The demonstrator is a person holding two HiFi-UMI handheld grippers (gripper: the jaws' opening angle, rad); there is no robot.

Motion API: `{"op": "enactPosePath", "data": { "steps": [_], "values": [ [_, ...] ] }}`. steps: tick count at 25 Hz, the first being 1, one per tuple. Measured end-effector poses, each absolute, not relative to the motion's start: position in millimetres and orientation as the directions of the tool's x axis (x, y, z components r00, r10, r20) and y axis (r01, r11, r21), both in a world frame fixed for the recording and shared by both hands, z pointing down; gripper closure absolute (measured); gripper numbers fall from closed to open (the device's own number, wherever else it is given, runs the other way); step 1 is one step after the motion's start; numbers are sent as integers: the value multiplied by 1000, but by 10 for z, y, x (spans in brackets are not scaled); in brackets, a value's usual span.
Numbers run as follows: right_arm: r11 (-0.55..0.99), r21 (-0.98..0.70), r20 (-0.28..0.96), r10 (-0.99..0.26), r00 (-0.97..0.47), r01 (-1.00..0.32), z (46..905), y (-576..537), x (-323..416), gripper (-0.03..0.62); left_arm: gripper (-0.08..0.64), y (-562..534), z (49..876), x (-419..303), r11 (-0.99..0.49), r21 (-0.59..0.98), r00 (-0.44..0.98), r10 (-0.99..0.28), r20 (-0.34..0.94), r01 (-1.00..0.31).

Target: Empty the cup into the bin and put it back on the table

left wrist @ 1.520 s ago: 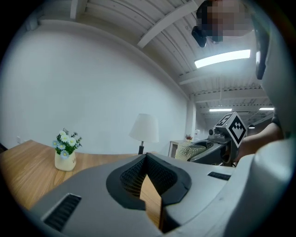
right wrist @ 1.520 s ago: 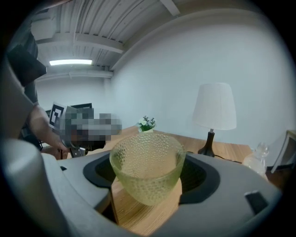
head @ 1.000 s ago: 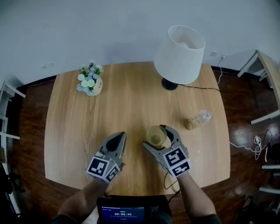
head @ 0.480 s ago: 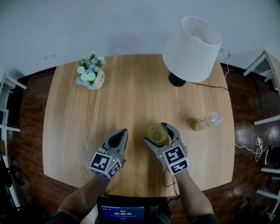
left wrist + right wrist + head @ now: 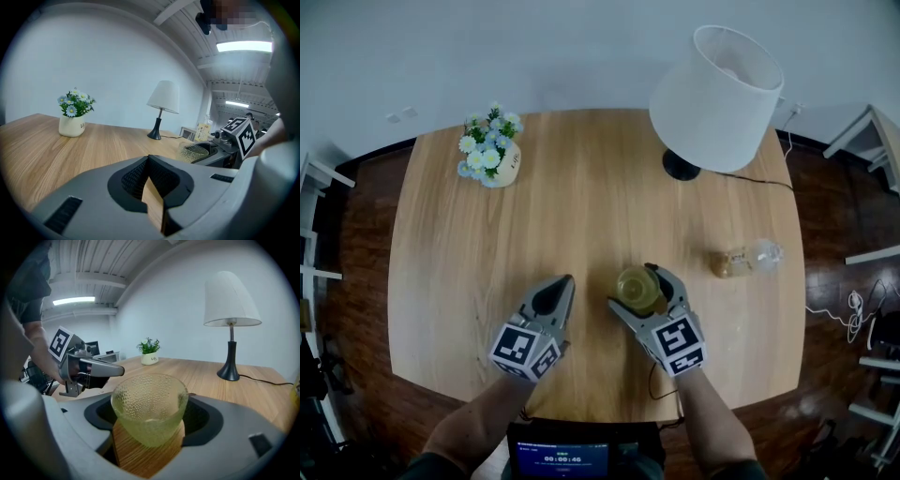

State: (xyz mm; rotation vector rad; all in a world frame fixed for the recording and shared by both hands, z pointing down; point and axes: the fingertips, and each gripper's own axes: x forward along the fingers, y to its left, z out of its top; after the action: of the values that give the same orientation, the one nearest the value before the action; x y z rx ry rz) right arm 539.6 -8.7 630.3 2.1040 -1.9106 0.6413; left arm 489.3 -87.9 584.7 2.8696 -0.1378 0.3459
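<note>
A yellowish dimpled glass cup (image 5: 637, 289) stands upright between the jaws of my right gripper (image 5: 638, 287), which is shut on it just above the near part of the wooden table (image 5: 581, 206). In the right gripper view the cup (image 5: 149, 406) fills the gap between the jaws, and nothing shows inside it. My left gripper (image 5: 554, 293) hovers beside it to the left, shut with nothing held. The left gripper view shows the cup (image 5: 193, 152) off to the right. No bin is in view.
A white-shaded lamp (image 5: 717, 84) stands at the table's far right, its cord running off the right edge. A vase of flowers (image 5: 490, 155) sits at the far left. A plastic bottle (image 5: 745, 259) lies on its side right of the cup.
The head view has drifted a little. Both grippers and the cup stay almost where they were.
</note>
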Motion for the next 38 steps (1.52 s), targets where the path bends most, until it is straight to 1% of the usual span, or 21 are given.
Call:
{"op": "enactPosePath", "data": {
  "steps": [10,12,20,24,25,28,30,31,33,36,38],
  "values": [
    [-105,-105,459,-887,45,-989,6320,-84,5360,183,571,-758,5846,4879,-970,230,972,-30,231,-84],
    [-111,-108,450,-891,51,-988,6300,-86,5364,133,571,-763,5821,4874,-970,227,975,-30,222,-82],
    [-138,-89,426,-900,87,-987,6116,18,5399,133,571,-782,5641,4768,-970,226,978,-47,202,-93],
    [-124,-99,381,-921,77,-987,5825,105,5389,135,571,-793,5463,4725,-967,222,982,-84,171,-122],
    [-114,-94,373,-925,72,-989,5743,133,5387,150,571,-784,5410,4721,-968,218,983,-91,158,-124],
    [-91,-73,341,-938,61,-993,5523,225,5356,225,571,-711,5226,4668,-971,206,987,-100,126,-125],
    [-80,-64,313,-948,56,-995,5369,284,5323,330,571,-649,5101,4627,-972,198,988,-102,114,-124],
    [-73,-59,304,-951,52,-996,5306,319,5305,350,571,-614,5050,4610,-972,200,989,-103,109,-123],
    [-62,-47,296,-954,46,-997,5207,384,5259,365,571,-551,4957,4566,-972,201,990,-107,95,-124],
    [-61,-14,284,-957,54,-998,5071,464,5187,436,571,-477,4815,4471,-973,191,990,-120,68,-131],
    [-64,20,264,-962,67,-998,4977,527,5143,517,571,-426,4732,4417,-974,182,990,-130,54,-137]
  ]
}}
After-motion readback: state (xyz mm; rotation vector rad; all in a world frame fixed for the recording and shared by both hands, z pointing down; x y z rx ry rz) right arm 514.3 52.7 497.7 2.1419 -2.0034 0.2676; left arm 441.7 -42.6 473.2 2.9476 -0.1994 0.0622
